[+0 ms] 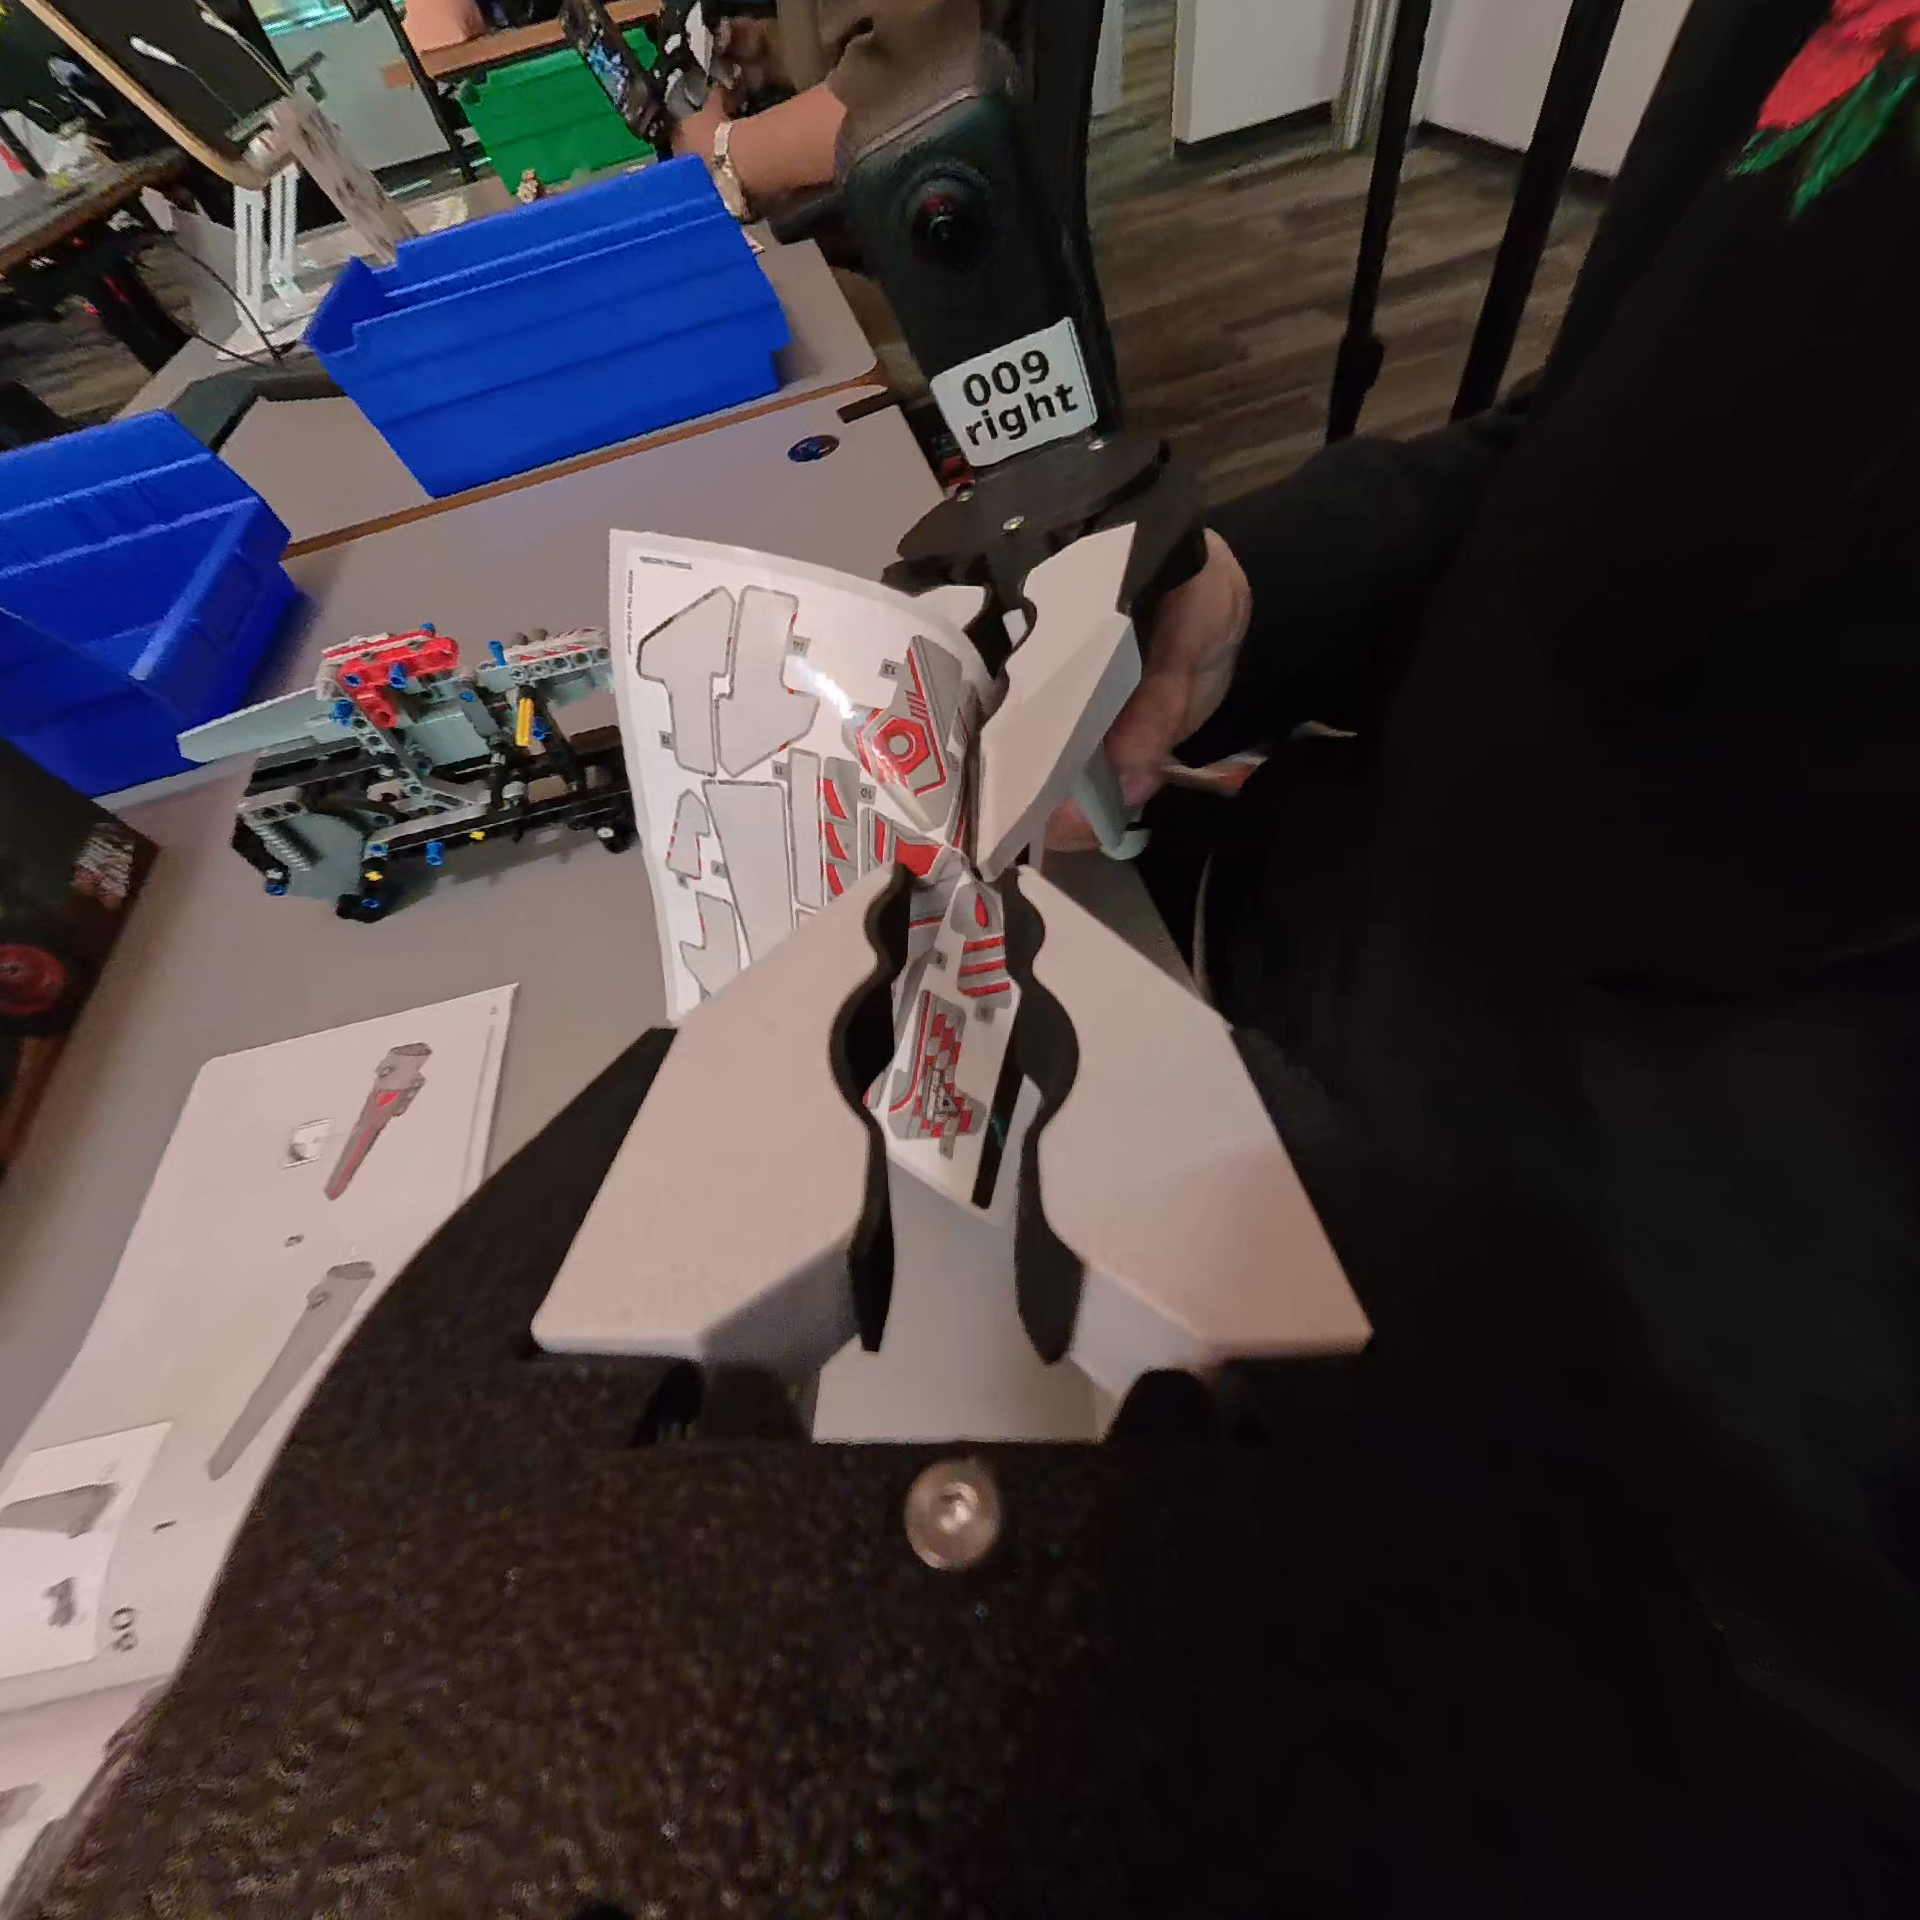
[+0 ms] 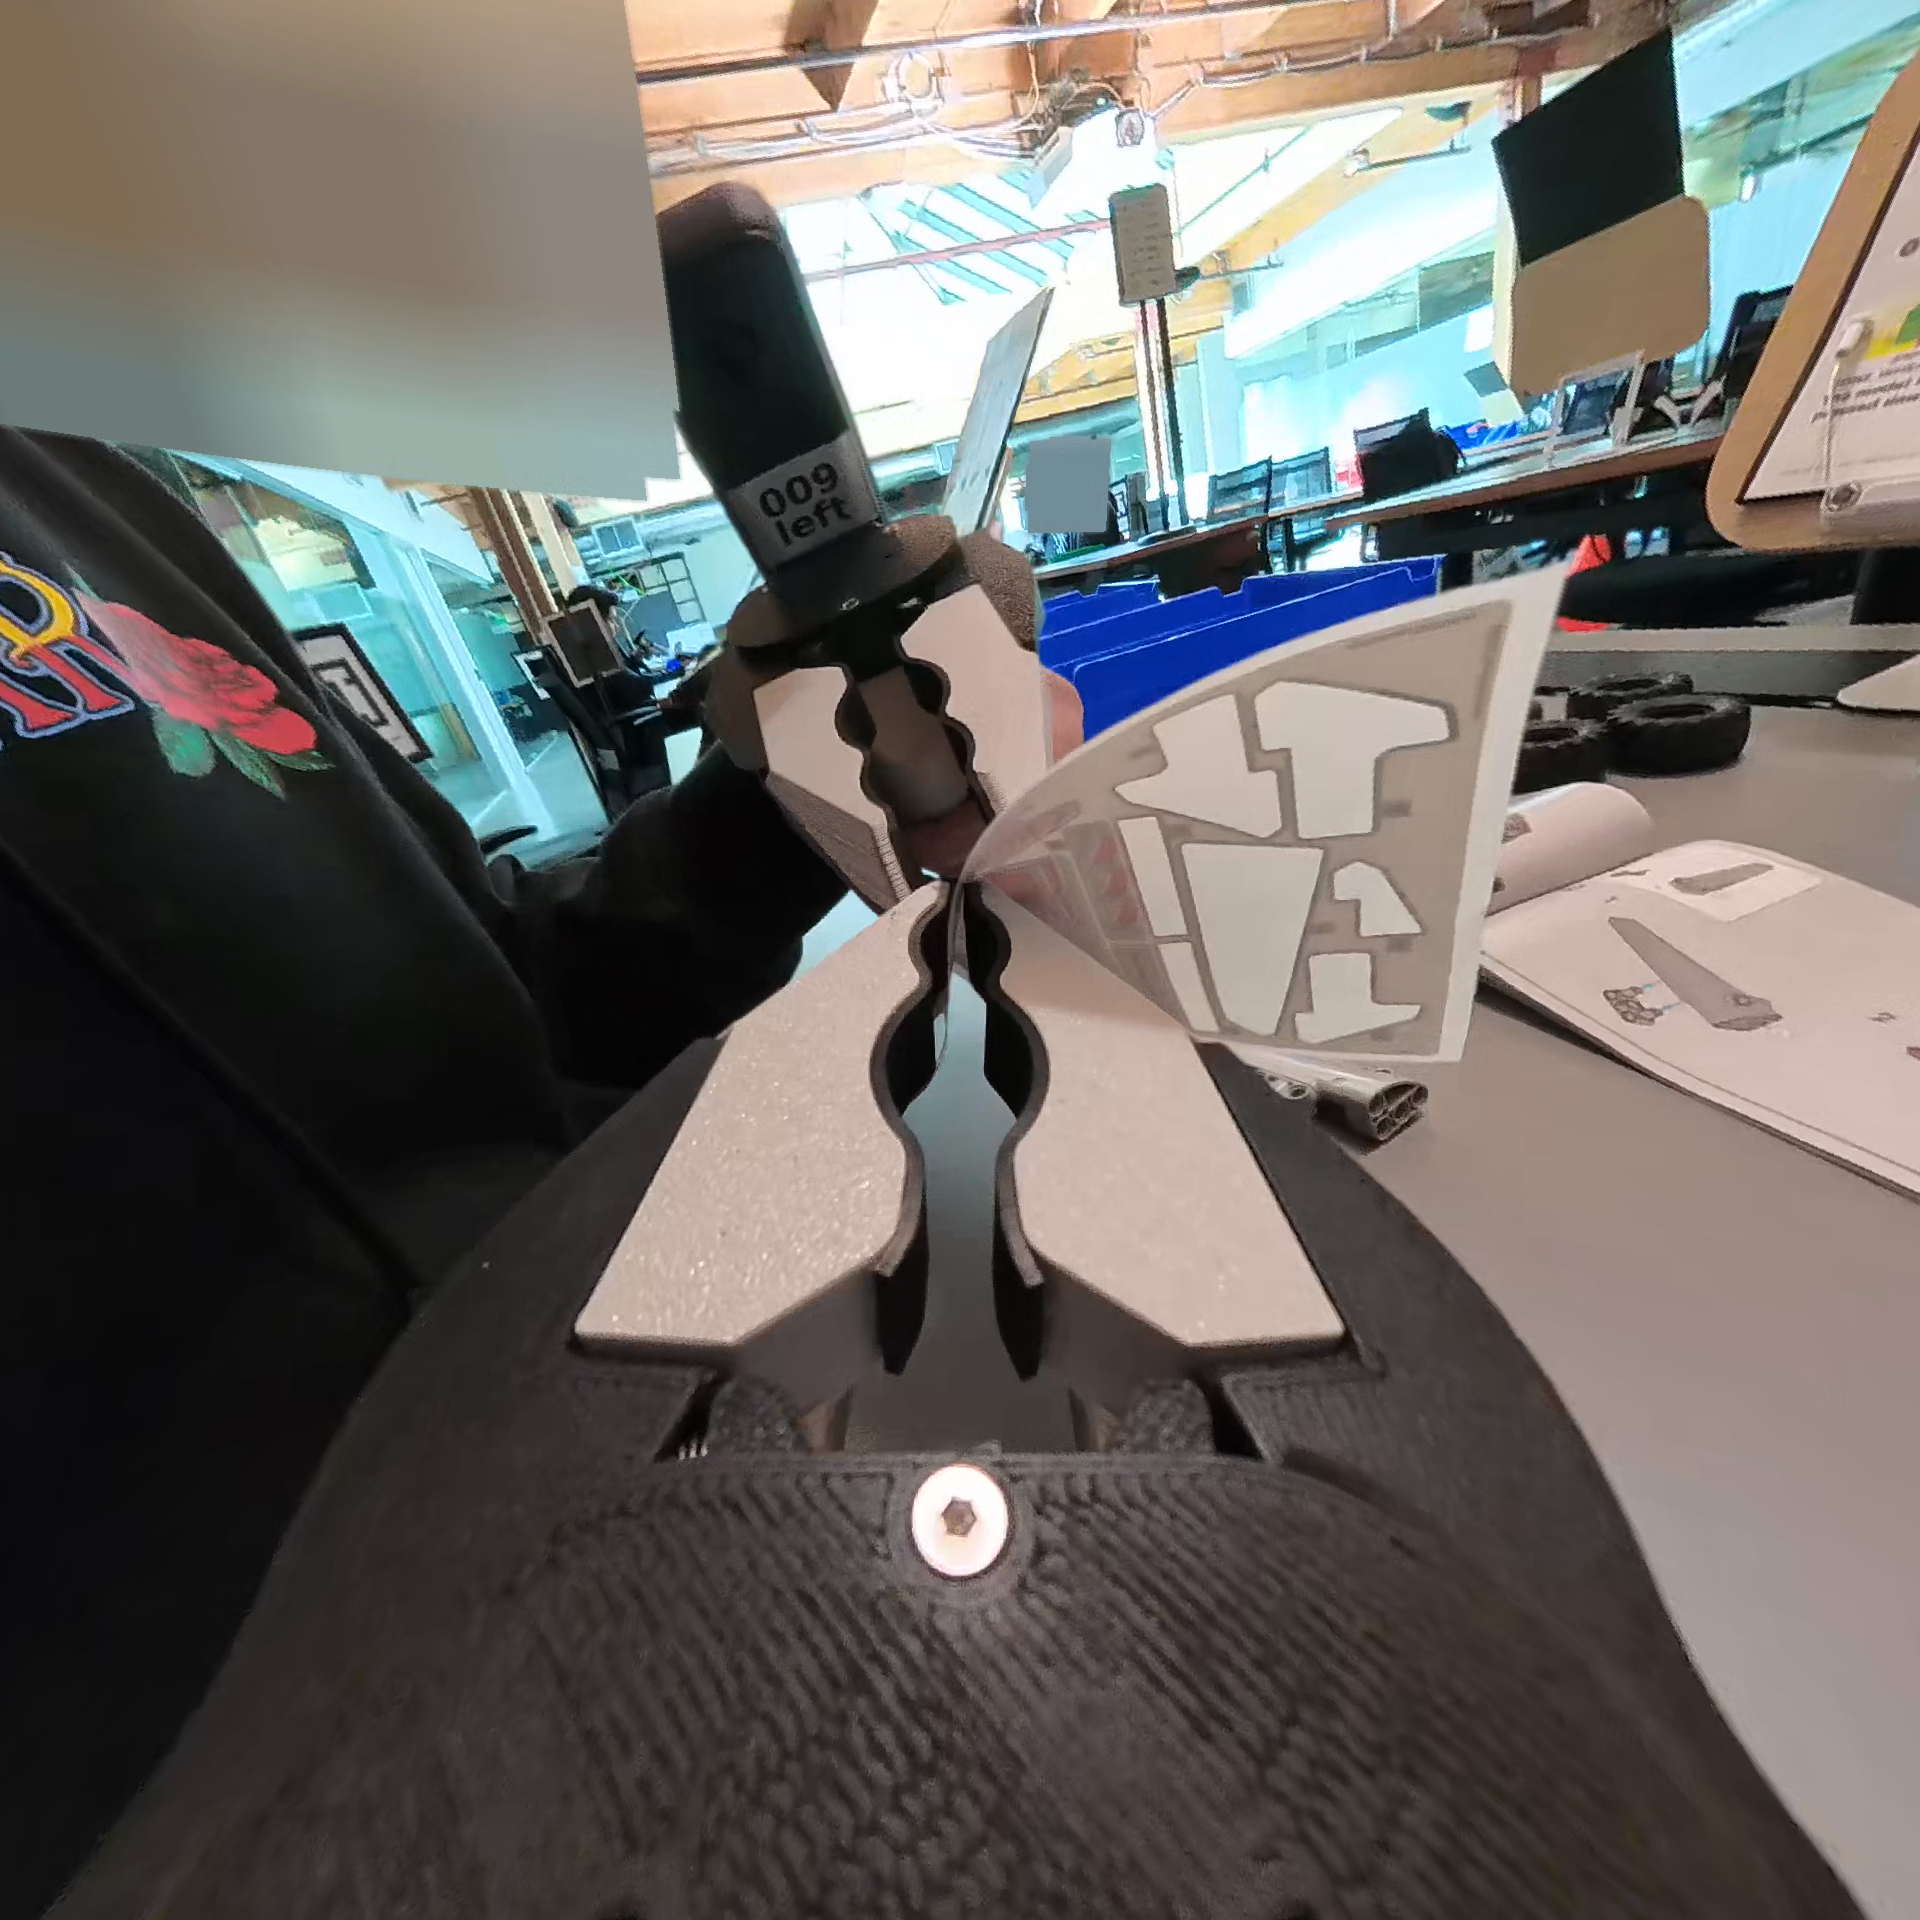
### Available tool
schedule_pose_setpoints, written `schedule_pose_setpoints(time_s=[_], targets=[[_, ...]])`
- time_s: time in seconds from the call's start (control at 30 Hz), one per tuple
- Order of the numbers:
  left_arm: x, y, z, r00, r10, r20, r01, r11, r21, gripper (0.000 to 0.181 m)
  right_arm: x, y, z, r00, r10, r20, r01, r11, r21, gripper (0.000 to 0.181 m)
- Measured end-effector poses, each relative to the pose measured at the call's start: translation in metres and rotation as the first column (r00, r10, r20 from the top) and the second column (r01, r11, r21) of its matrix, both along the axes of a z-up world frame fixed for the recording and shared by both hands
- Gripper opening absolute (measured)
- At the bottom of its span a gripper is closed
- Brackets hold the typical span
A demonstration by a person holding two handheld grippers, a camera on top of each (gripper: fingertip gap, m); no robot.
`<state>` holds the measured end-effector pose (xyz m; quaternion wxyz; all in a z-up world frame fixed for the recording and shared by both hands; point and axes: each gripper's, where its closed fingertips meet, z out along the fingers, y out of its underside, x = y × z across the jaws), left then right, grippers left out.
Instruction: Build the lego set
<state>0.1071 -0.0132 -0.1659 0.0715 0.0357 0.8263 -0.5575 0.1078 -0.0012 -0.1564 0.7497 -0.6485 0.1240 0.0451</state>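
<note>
A sticker sheet [image 1: 769,748] with grey and red stickers is held up in the air over the near table edge. My left gripper [image 1: 956,883] is shut on its lower right part, and the sheet runs down between the fingers. My right gripper [image 2: 954,909] is shut on the same edge of the sheet [image 2: 1299,862], which shows its pale back in the right wrist view. The two grippers meet tip to tip; the right one [image 1: 987,847] comes from above in the left wrist view. The part-built grey, black and red lego model [image 1: 436,769] lies on the table behind the sheet.
An open instruction booklet [image 1: 260,1247] lies on the grey table [image 1: 416,966], also in the right wrist view [image 2: 1714,987]. Two blue bins [image 1: 551,322] stand at the back. Black tyres [image 2: 1642,717] and small grey parts [image 2: 1361,1107] lie near the booklet. A person's dark sleeve is at the right. The grippers are tip to tip, or close to it.
</note>
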Motion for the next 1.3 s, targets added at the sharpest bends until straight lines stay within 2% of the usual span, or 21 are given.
schedule_pose_setpoints(time_s=[0.13,0.27,0.33,0.47,0.73,0.93,1.3], targets=[[0.004,0.0,0.0,0.998,0.029,0.062,-0.03,0.999,0.021,0.013,0.003,0.0,0.0,0.998,0.003,-0.056,-0.001,1.0,0.023,0.0],[0.002,0.0,-0.001,0.999,0.008,0.046,-0.009,1.0,0.012,0.013,0.0,0.0,0.001,1.0,0.01,-0.021,-0.01,1.0,0.016,0.002],[0.005,0.001,-0.002,0.999,0.019,0.037,-0.02,1.0,0.009,0.012,-0.005,0.0,0.002,0.999,0.036,-0.006,-0.036,0.999,0.017,0.017],[0.001,0.0,-0.004,1.0,-0.005,0.014,0.005,1.0,0.008,0.008,-0.002,0.001,-0.001,0.999,-0.003,0.034,0.003,1.0,-0.015,0.001],[0.006,0.001,-0.011,0.999,0.013,0.034,-0.015,0.999,0.047,0.009,0.002,0.002,-0.009,0.996,-0.042,0.078,0.049,0.995,-0.092,0.0],[0.01,0.004,-0.011,0.997,0.033,0.067,-0.037,0.998,0.057,0.014,0.005,0.001,-0.011,0.997,-0.054,0.055,0.06,0.993,-0.105,0.0],[0.007,0.007,-0.009,0.995,0.016,0.095,-0.023,0.997,0.073,0.01,0.007,0.002,-0.013,0.998,-0.053,0.039,0.057,0.992,-0.111,0.0]])
